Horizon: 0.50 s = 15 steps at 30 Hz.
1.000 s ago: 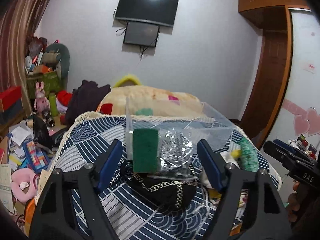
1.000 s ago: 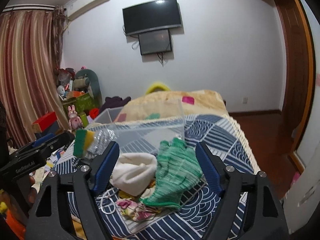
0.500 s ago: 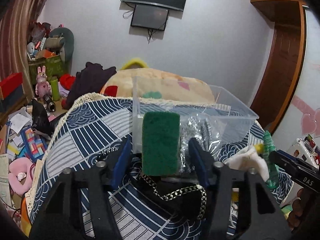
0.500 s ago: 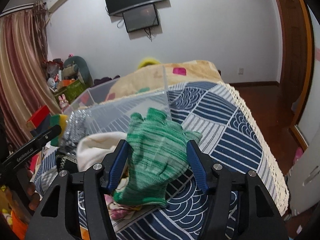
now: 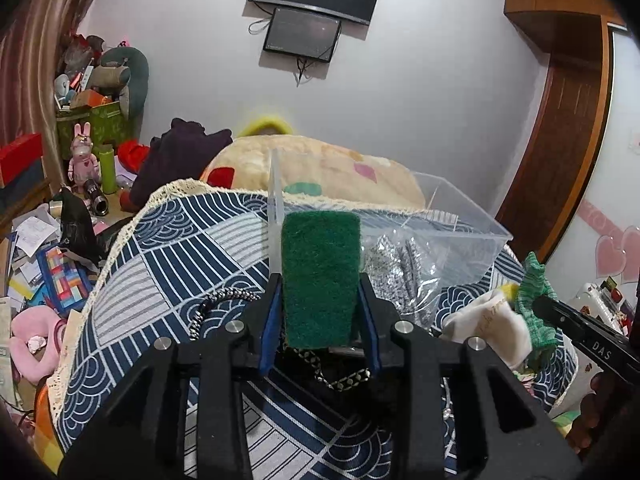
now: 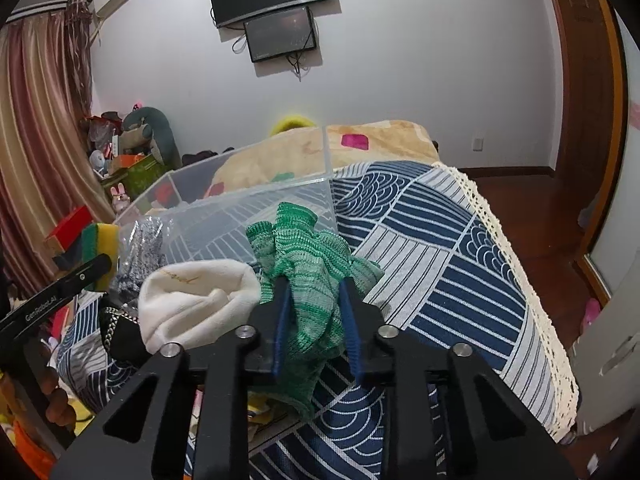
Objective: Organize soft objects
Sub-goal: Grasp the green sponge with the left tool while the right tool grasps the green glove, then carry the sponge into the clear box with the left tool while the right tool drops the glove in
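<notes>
Soft objects are already in both tools: the green sponge (image 5: 320,280) stands upright at centre frame in the left view, pinched between the jaws of the left gripper (image 5: 318,312), and the green knitted glove (image 6: 310,280) is bunched at centre of the right view, squeezed between the jaws of the right gripper (image 6: 314,312). The clear plastic bin (image 6: 256,200) sits just beyond both, on the blue patterned cloth (image 6: 440,248). As a judgement, the main risks are these: the glove is held only by a fold, with its cuff hanging loose below the jaws, so it could slip out or snag the bin's rim on the way in; the sponge is springy and tall above the jaws, so it could tilt out if it knocks the near wall; and the light bin may slide or tip if pushed. The white cloth (image 6: 200,300) and the bagged silvery scrubbers (image 5: 396,276) lie close enough to be dragged along. Readable writing: "GenRobot.AI" on the left tool at lower left of the right view, "DAS" on the right tool at lower right of the left view; gold script on the white cloth is not legible.
</notes>
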Motion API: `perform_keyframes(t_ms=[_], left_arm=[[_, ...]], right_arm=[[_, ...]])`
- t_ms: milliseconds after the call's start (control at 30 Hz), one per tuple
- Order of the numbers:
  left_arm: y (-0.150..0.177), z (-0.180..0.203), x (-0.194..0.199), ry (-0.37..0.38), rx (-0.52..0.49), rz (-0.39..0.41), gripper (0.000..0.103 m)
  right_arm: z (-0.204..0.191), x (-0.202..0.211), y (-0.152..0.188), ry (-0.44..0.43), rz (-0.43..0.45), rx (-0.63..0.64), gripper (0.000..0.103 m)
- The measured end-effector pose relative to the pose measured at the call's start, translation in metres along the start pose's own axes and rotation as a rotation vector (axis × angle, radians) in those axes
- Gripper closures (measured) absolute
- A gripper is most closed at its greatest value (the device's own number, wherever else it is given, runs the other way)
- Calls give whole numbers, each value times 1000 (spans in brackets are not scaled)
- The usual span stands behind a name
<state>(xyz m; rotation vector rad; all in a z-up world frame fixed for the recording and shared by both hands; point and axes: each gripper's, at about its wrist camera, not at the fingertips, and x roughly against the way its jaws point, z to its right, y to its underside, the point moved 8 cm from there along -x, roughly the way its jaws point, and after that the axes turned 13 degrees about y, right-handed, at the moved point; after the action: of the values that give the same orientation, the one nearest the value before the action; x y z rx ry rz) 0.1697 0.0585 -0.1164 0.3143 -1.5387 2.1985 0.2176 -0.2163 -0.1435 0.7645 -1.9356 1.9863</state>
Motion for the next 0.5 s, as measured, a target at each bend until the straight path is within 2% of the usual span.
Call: perform_keyframes(t_ms=[233,500], left_arm=[[-14,8,22,8,-24,54,68],[-35,15,29,24,-57,69,68]], right_arm=[[-1,17,-16,-14,66,-4,88],[-12,31,-45,-16,142,32,88]])
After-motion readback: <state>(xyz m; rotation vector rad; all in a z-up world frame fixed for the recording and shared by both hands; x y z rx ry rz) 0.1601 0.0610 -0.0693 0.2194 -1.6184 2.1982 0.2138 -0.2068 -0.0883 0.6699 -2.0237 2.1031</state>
